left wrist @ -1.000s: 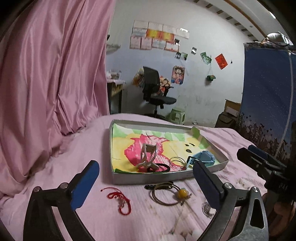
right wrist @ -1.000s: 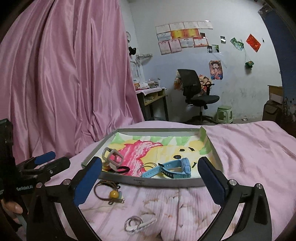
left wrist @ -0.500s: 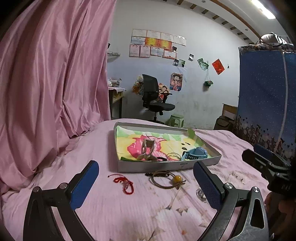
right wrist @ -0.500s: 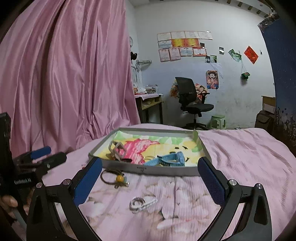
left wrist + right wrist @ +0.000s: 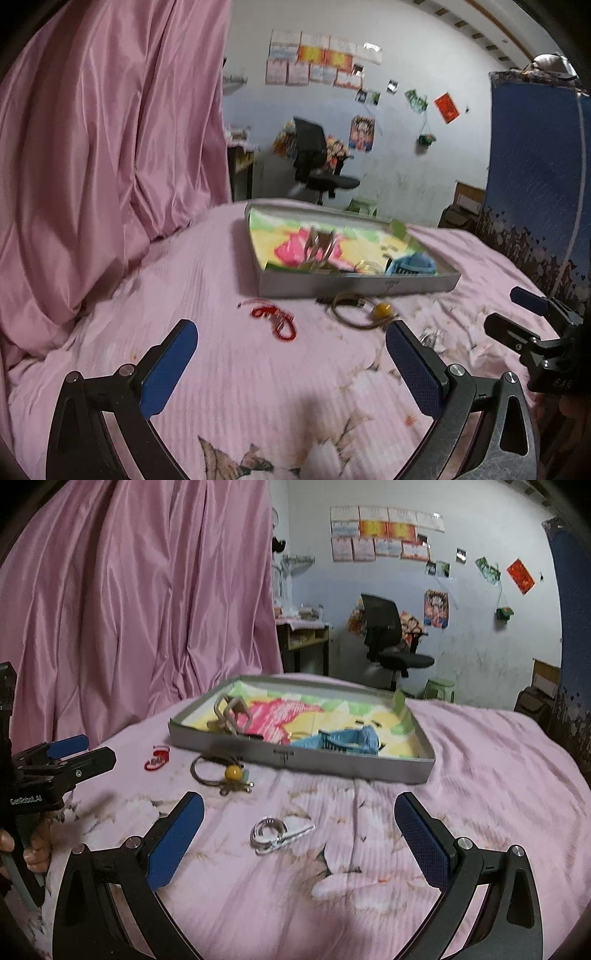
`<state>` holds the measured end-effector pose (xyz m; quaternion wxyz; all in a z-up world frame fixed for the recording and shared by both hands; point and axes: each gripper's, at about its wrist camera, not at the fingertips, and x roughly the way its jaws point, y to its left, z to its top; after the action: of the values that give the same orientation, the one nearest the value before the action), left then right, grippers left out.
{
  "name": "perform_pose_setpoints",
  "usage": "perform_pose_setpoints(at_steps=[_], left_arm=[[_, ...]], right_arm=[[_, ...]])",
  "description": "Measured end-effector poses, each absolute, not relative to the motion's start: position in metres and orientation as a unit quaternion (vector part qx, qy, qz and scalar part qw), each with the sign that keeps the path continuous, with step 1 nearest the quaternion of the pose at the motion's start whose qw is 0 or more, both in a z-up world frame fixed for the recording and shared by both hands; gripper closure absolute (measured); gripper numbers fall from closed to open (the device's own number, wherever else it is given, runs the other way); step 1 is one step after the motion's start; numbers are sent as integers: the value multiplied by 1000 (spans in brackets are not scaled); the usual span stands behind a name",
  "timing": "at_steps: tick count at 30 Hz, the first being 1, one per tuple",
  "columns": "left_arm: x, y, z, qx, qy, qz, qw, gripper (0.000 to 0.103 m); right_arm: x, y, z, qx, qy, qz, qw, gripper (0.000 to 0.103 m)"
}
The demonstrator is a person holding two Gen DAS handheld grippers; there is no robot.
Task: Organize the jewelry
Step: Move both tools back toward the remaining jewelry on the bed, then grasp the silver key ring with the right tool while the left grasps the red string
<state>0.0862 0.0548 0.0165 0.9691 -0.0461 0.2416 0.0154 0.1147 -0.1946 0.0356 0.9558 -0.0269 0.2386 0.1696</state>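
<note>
Blue-padded left tongs (image 5: 291, 363) and right tongs (image 5: 299, 834), both spread apart, holding nothing. On the bed (image 5: 498, 775): silver ring (image 5: 271, 830), beaded cord (image 5: 221, 771), red bracelet (image 5: 275, 319), not yet in the tray (image 5: 351, 764). Blue watch (image 5: 347, 740) already inside; roughly half done.

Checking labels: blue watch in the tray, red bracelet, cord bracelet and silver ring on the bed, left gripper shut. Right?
Not quite: the left gripper is open, holding nothing, as the left wrist view shows. The blue watch is in the tray; red bracelet, cord bracelet and silver ring lie on the bed.
</note>
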Motion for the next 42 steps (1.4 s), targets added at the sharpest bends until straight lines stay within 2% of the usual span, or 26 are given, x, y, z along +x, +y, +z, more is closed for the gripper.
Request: perform_pose_setpoints(at_steps=[11,13,14,15,19,21,28,33,38,40,42], left_arm=[[106,63,2,-59,294,22,954,1],[109,63,1,-57,299,18,952,1],[111,63,0,-56,302,15,952,2],[113,62,-1,-56,304,12,951,6],[122,60,-5,-53,320,1,946,24],[126,60,-7,-53,328,-7,943,29],[146,61,-11,-52,354,-17,934,46],[159,53,-15,-30,374,-17,927,59],[162,48,-18,-14,380,-8,925,75],[160,45,-19,-5,377,-6,926,86],[157,43,-19,2,372,-5,928,90]], right_arm=[[130,-193,19,-22,295,186,937,2],[133,-193,17,-17,305,192,933,6],[134,-193,16,-16,308,195,931,16],[136,-192,14,-15,314,198,928,27],[145,-185,4,-20,344,213,914,38],[149,-179,-1,-28,354,219,909,45],[159,-169,-10,-27,376,235,896,54],[165,-167,-15,-19,387,241,890,65],[164,-162,-17,-24,389,243,888,67],[163,-160,-17,-28,388,242,889,67],[162,-160,-17,-30,387,241,890,68]])
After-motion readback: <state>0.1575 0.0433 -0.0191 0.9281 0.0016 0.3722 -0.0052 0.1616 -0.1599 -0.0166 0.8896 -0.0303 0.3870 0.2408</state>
